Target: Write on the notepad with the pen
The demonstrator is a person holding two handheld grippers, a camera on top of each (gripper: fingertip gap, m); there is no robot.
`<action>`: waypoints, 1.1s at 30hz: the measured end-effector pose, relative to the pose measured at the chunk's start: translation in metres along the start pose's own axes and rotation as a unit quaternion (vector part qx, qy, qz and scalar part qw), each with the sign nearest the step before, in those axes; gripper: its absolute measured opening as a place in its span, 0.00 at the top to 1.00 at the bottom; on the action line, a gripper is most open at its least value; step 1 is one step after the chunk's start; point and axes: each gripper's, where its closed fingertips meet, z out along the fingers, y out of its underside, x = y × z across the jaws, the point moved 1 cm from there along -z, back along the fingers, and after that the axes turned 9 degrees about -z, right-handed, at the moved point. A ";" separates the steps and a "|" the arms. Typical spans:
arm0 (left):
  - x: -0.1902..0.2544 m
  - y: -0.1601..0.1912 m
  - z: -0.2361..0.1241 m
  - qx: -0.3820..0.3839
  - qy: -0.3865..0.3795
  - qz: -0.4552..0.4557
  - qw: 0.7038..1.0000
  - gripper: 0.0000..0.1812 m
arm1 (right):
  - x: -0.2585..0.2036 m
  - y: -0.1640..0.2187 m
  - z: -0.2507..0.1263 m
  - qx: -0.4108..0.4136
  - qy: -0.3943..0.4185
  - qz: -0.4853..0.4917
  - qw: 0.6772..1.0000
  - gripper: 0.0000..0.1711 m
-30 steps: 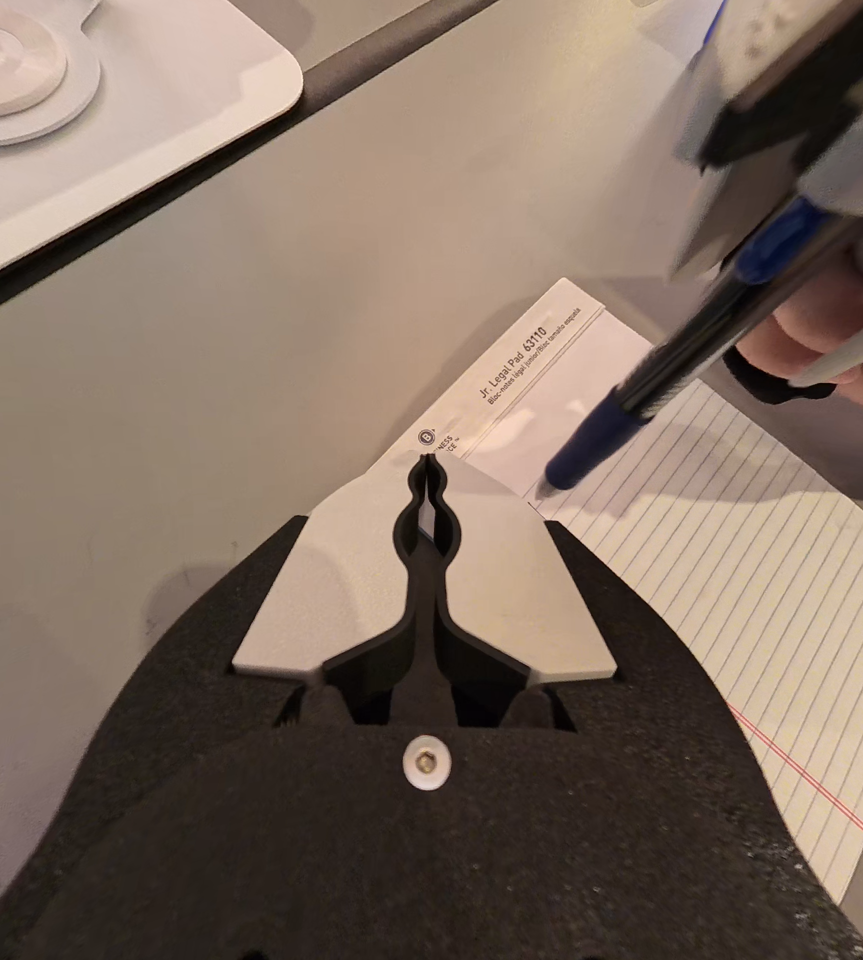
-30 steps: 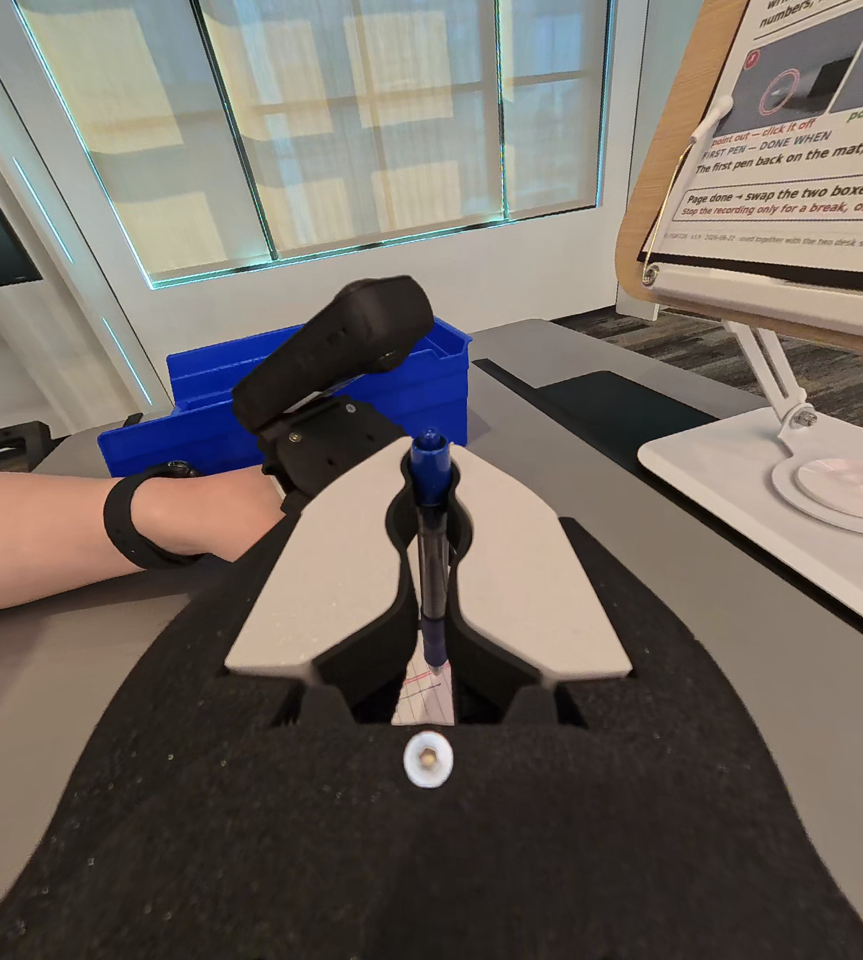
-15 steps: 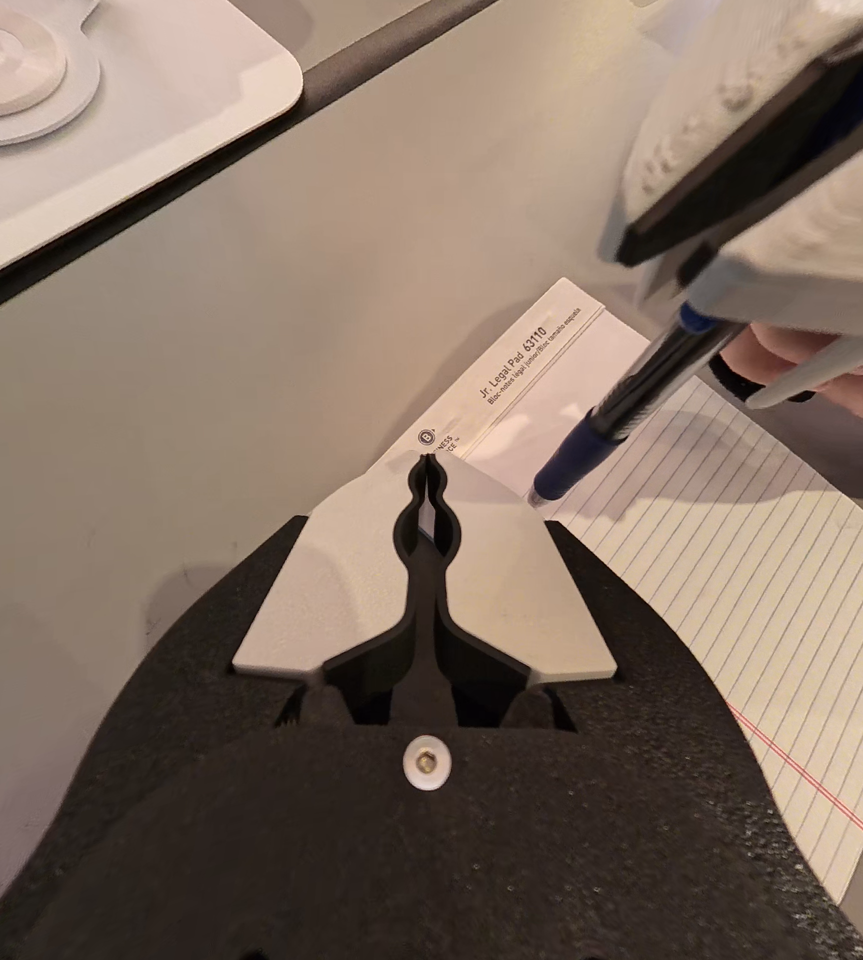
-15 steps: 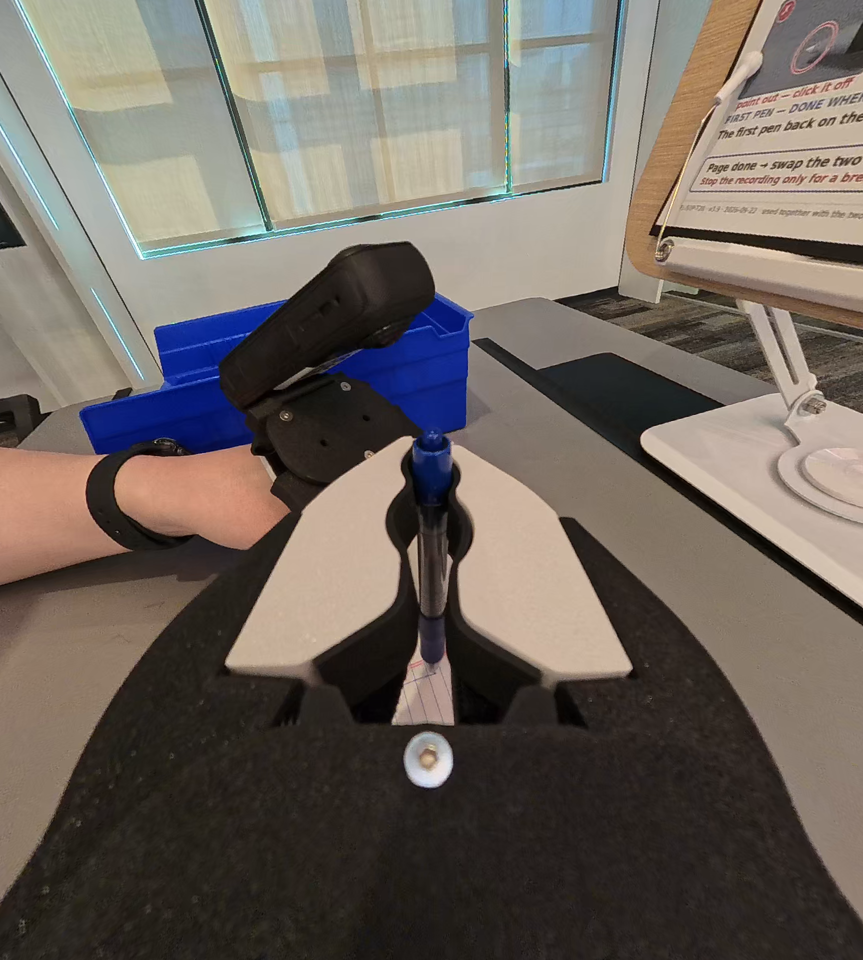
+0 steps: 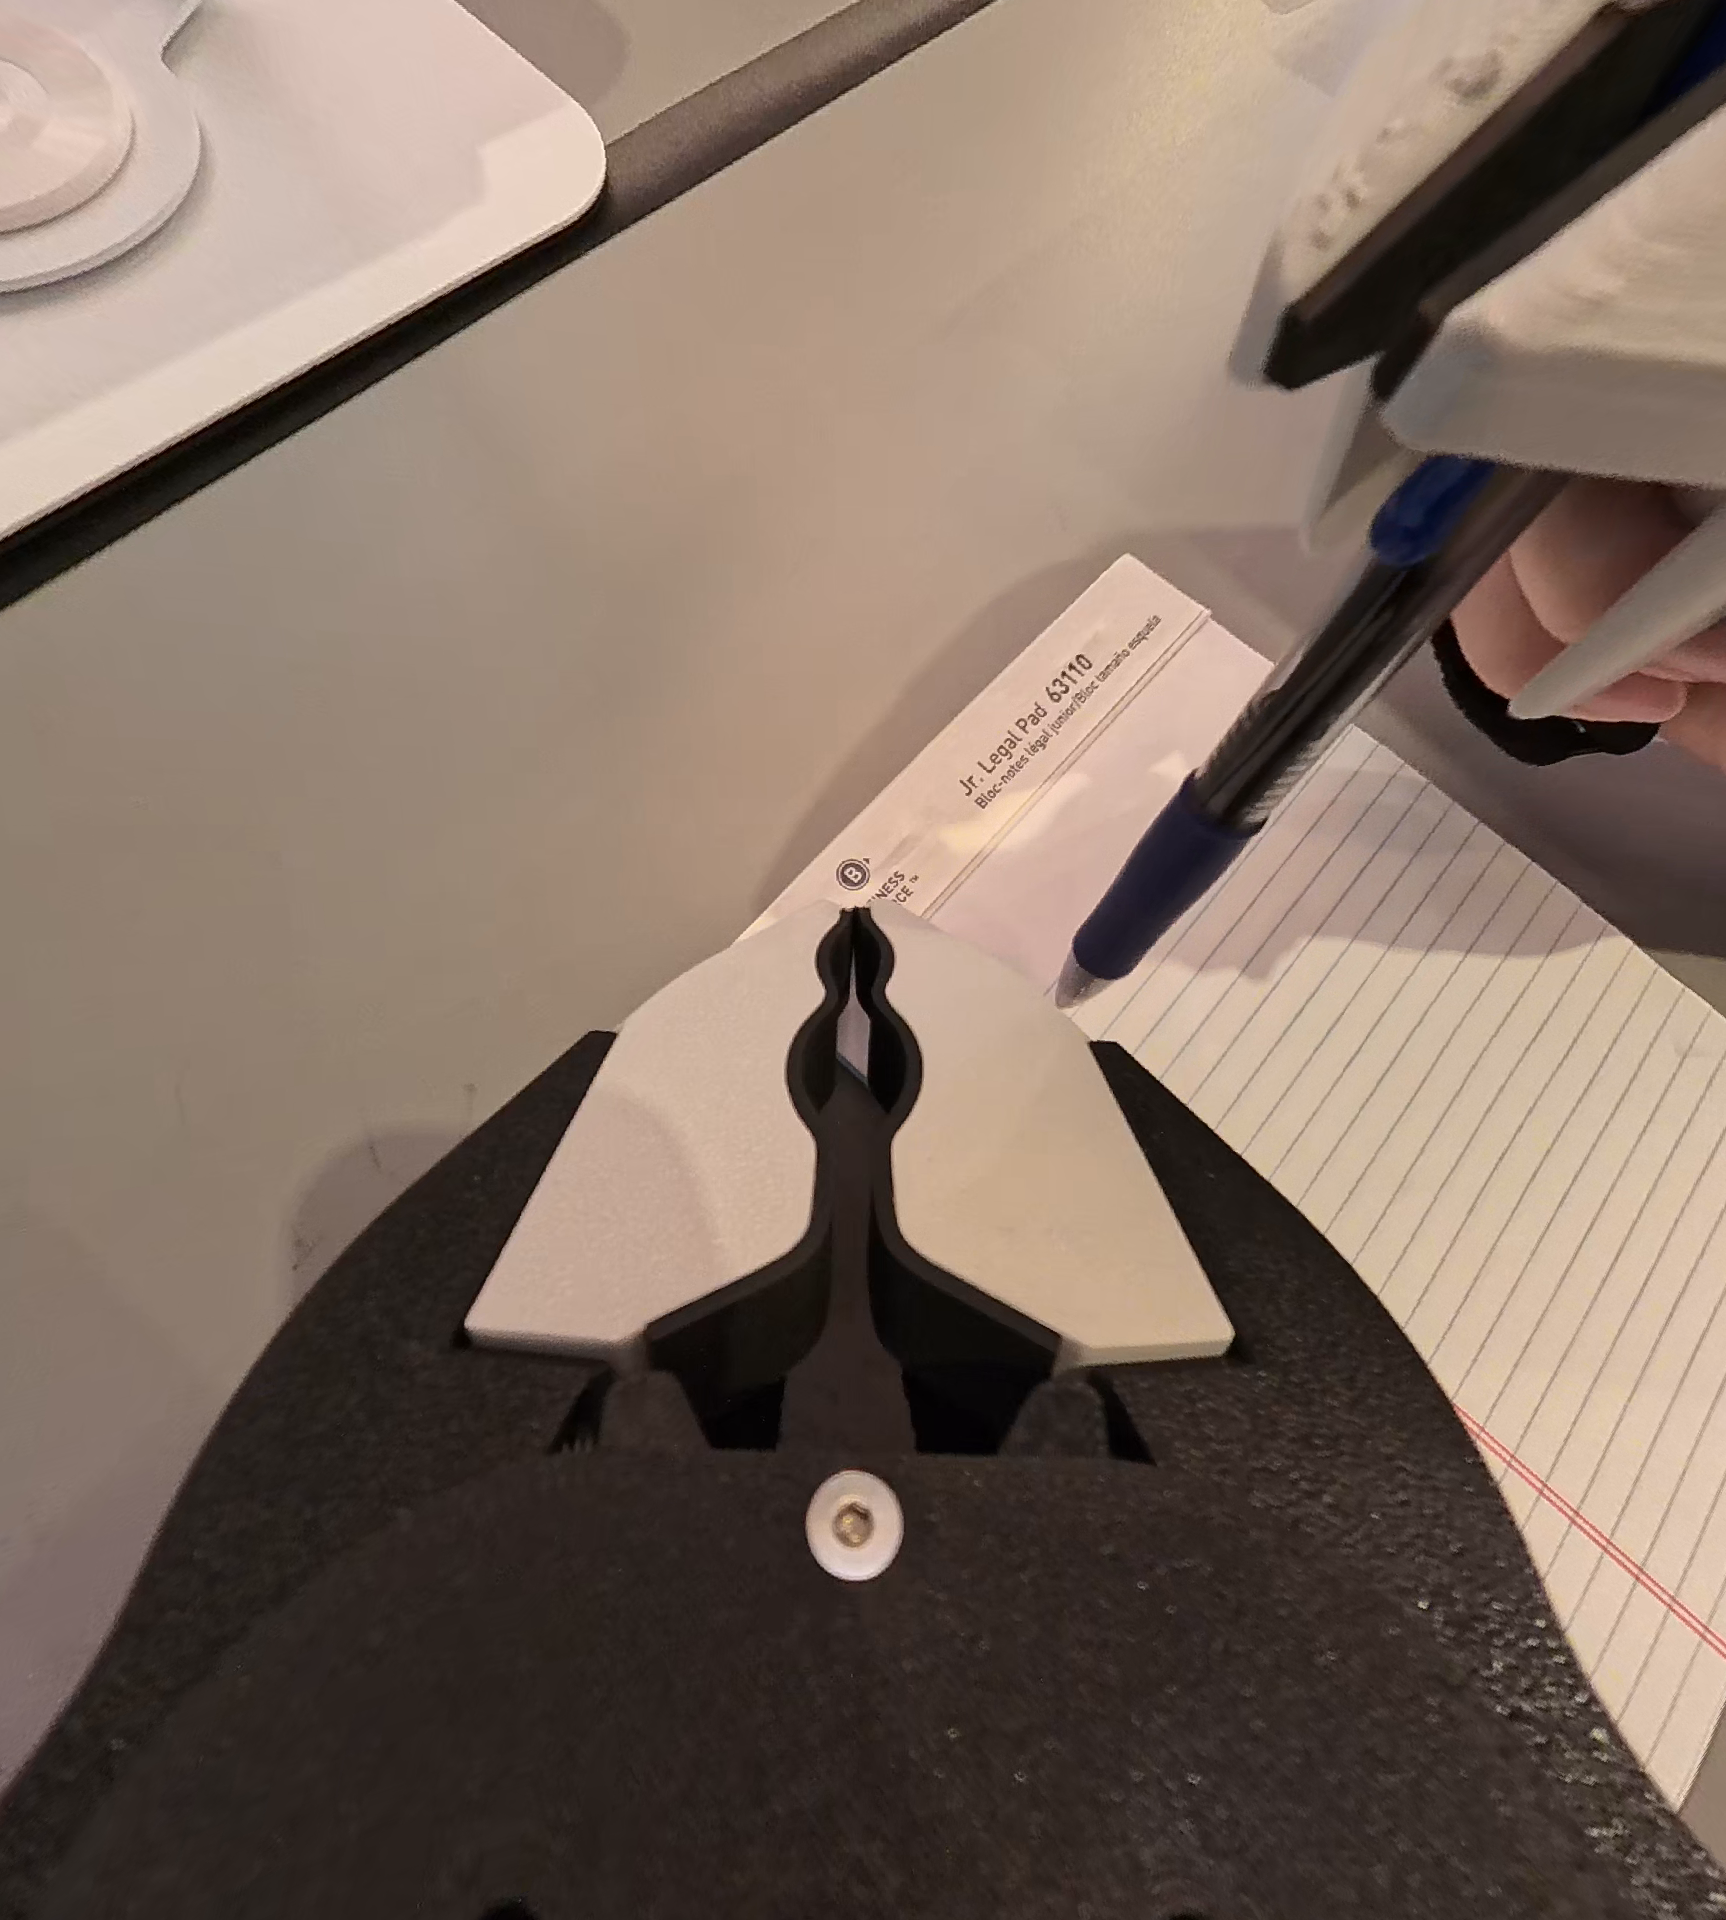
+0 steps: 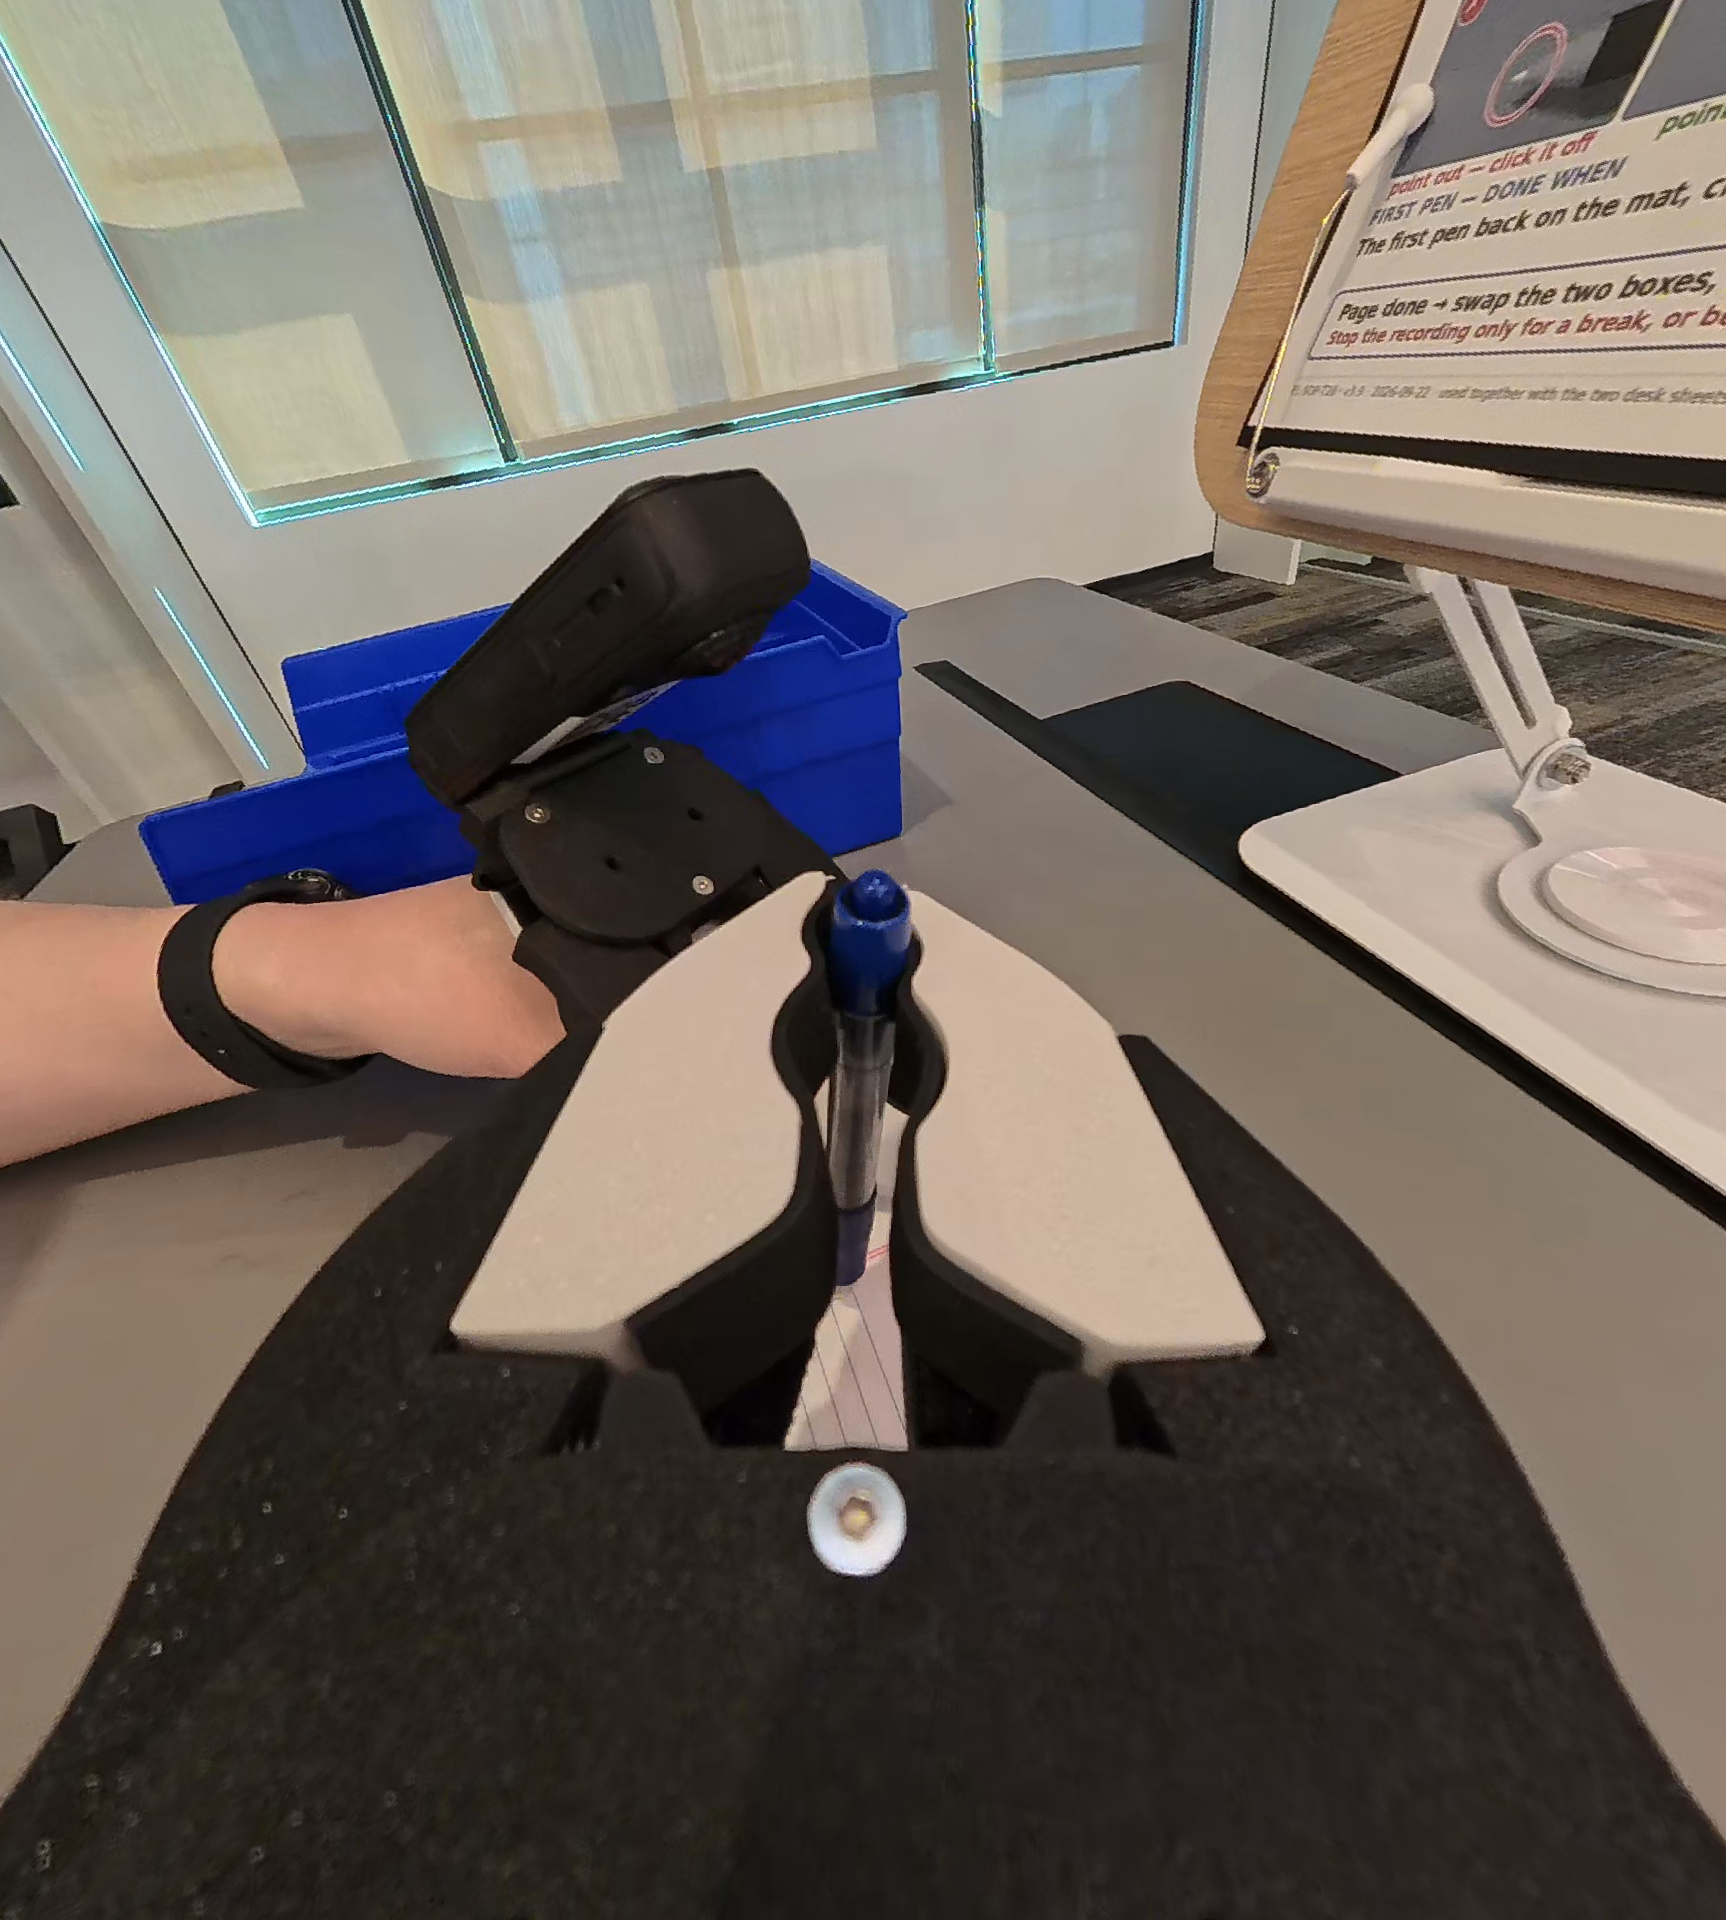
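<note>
Pen (image 5: 1285,790), blue-gripped, clear-barrelled, clamped in right fingers (image 6: 1046,1143), tip on lined notepad (image 5: 1410,1195); left fingers (image 5: 1035,1174) closed, empty.

The pen (image 5: 1243,810) has been brought nearer to the closed left gripper (image 5: 855,914) than a second ago, and its tip has been set down beside that gripper's right finger, on the first ruled lines of the notepad (image 5: 1441,1091). The right gripper (image 5: 1441,343) has been carried further over the pad and is seen larger.
</note>
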 end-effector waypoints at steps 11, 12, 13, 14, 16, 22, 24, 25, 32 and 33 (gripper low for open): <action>0.000 0.000 0.000 0.000 0.000 0.000 1.000 1.00 | 0.002 0.001 -0.006 -0.009 0.001 0.006 1.000 0.97; 0.000 0.000 0.000 0.000 0.000 0.000 1.000 1.00 | 0.002 0.002 -0.006 -0.010 0.001 0.007 1.000 0.97; 0.000 0.000 0.000 0.000 0.000 0.000 1.000 1.00 | 0.002 0.002 -0.007 -0.010 0.002 0.008 1.000 0.97; 0.000 0.000 0.000 0.000 0.000 0.000 1.000 1.00 | 0.002 0.002 -0.008 -0.011 0.002 0.009 1.000 0.97; 0.000 0.000 0.000 0.000 0.000 0.000 1.000 1.00 | 0.003 0.002 -0.009 -0.012 0.003 0.010 1.000 0.97; 0.000 0.000 0.000 0.000 0.001 0.000 1.000 1.00 | 0.005 0.002 -0.013 -0.017 0.006 0.012 1.000 0.97; 0.000 0.000 0.000 0.000 0.000 0.000 1.000 1.00 | 0.006 0.003 -0.015 -0.020 0.008 0.011 1.000 0.97; 0.000 0.000 0.000 0.000 0.000 0.000 1.000 1.00 | 0.006 0.003 -0.016 -0.020 0.008 0.012 1.000 0.97; 0.000 0.000 0.000 0.000 0.000 0.000 1.000 1.00 | -0.007 -0.017 -0.018 0.034 -0.018 0.001 0.999 0.97; 0.000 0.000 0.000 0.000 0.000 0.000 1.000 1.00 | -0.010 -0.018 -0.016 0.028 -0.025 -0.003 0.999 0.97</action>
